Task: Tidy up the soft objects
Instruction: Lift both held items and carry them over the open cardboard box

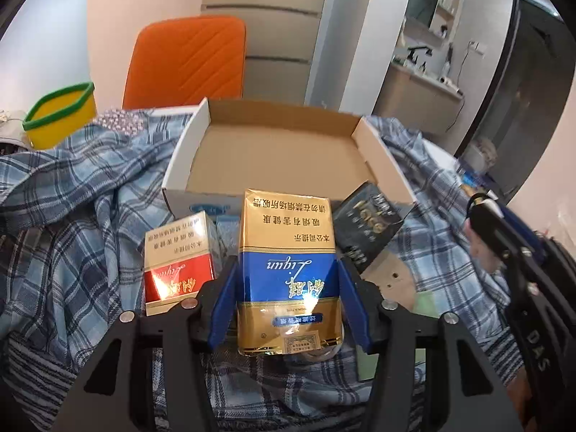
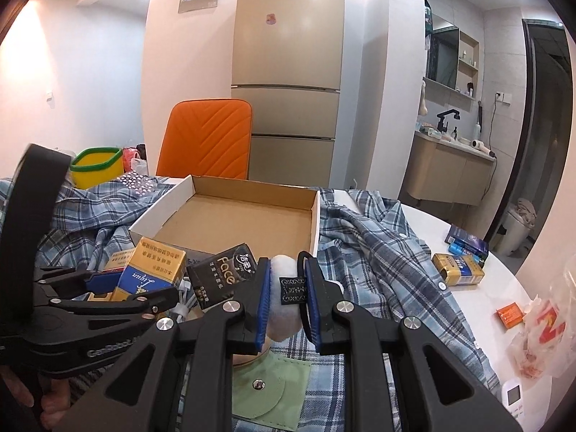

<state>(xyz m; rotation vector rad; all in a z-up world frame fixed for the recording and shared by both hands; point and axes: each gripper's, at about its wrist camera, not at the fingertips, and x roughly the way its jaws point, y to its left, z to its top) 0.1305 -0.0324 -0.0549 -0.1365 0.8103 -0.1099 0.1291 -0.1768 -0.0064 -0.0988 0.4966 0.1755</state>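
Observation:
My left gripper (image 1: 288,280) is shut on a gold and blue soft cigarette pack (image 1: 286,270), held in front of an open cardboard box (image 1: 277,147); the pack also shows in the right wrist view (image 2: 151,273). A red and gold pack (image 1: 178,259) stands to its left and a black tissue pack (image 1: 367,223) to its right. My right gripper (image 2: 286,293) is shut on a white fluffy item (image 2: 288,295) with a black label, just in front of the box (image 2: 230,219). The black pack (image 2: 225,273) lies beside it.
A blue plaid shirt (image 2: 378,252) covers the white table (image 2: 504,288). A yellow bin (image 2: 95,167) and an orange chair (image 2: 208,136) stand behind. More packs (image 2: 459,270), a plastic bag (image 2: 543,331) and a green pouch (image 2: 270,388) lie around.

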